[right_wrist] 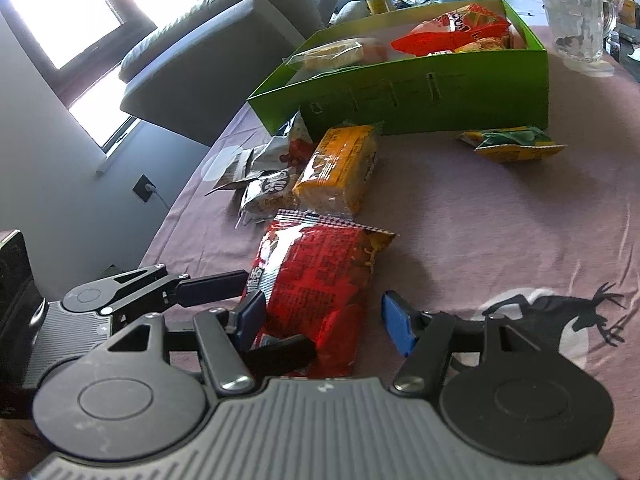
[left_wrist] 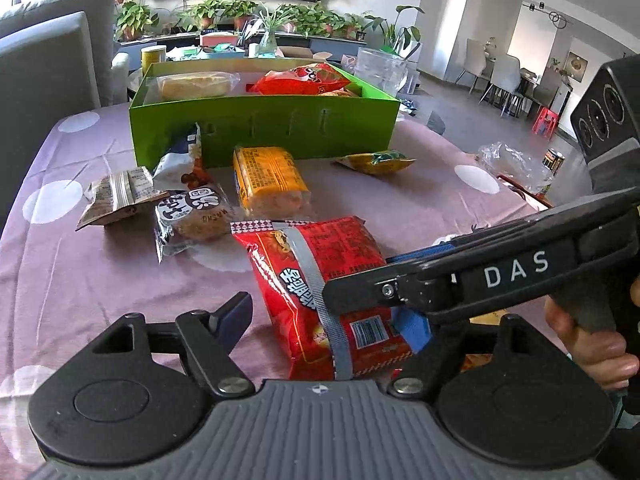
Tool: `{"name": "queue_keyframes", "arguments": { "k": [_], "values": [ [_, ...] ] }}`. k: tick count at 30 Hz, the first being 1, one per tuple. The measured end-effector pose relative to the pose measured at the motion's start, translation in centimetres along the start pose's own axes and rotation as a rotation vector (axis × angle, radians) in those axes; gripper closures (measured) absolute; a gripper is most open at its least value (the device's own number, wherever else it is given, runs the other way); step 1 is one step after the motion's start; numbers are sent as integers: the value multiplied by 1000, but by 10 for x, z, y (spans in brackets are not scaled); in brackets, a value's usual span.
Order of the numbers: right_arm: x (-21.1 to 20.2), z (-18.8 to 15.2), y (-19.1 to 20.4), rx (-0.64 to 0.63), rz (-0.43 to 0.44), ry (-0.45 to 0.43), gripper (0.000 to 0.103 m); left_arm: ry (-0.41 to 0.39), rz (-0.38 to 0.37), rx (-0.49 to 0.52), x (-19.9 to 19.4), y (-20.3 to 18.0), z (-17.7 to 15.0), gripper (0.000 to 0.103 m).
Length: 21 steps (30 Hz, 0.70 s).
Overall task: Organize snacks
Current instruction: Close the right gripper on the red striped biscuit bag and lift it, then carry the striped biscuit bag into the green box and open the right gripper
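A red instant-noodle packet (left_wrist: 320,264) (right_wrist: 320,280) lies on the mauve tablecloth, close in front of both cameras. My left gripper (left_wrist: 324,320) (right_wrist: 280,314) straddles its near end; its left finger stands apart from the packet, so it is open. My right gripper (right_wrist: 324,320) (left_wrist: 356,276) reaches in from the right across the same packet. Its left finger rests at the packet's edge, while cloth shows between the packet and its blue right pad (right_wrist: 396,328). Behind stands the open green box (left_wrist: 264,128) (right_wrist: 420,92) holding a red bag (left_wrist: 304,80) and a pale bread packet (left_wrist: 196,84).
Loose snacks lie between packet and box: a yellow packet (left_wrist: 268,176), a yellow-green sachet (left_wrist: 376,162), a dark bun packet (left_wrist: 192,216), a brown packet (left_wrist: 116,196). A glass jug (right_wrist: 576,20) stands right of the box. A grey sofa (right_wrist: 208,56) borders the table's left.
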State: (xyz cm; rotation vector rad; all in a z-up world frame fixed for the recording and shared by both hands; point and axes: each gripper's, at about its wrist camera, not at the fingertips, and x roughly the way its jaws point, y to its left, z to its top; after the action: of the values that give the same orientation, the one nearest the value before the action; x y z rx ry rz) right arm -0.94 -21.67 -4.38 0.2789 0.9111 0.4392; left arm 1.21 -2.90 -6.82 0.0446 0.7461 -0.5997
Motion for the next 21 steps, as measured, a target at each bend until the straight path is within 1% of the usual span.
{"name": "queue_keyframes", "arguments": {
  "k": [1,3,5,7,10,15,21],
  "values": [
    [0,0,1,-1,0,0,56,0,-4,-1,0,0,0,30],
    [1,0,2,-5,1,1,56,0,-22,-3,0,0,0,38],
    [2,0,3,-10,7,4,55,-2,-32,2,1,-3,1,40],
    [3,0,5,-21,10,8,58,-7,-13,18,0,-7,2,40],
    [1,0,10,-43,-12,-8,61,-30,4,32,-5,-11,5,41],
    [-12,5,11,-28,8,-55,61,-74,3,45,-16,-15,15,41],
    [-22,17,13,-36,9,-100,61,-109,17,72,-20,-19,31,41]
  ]
}}
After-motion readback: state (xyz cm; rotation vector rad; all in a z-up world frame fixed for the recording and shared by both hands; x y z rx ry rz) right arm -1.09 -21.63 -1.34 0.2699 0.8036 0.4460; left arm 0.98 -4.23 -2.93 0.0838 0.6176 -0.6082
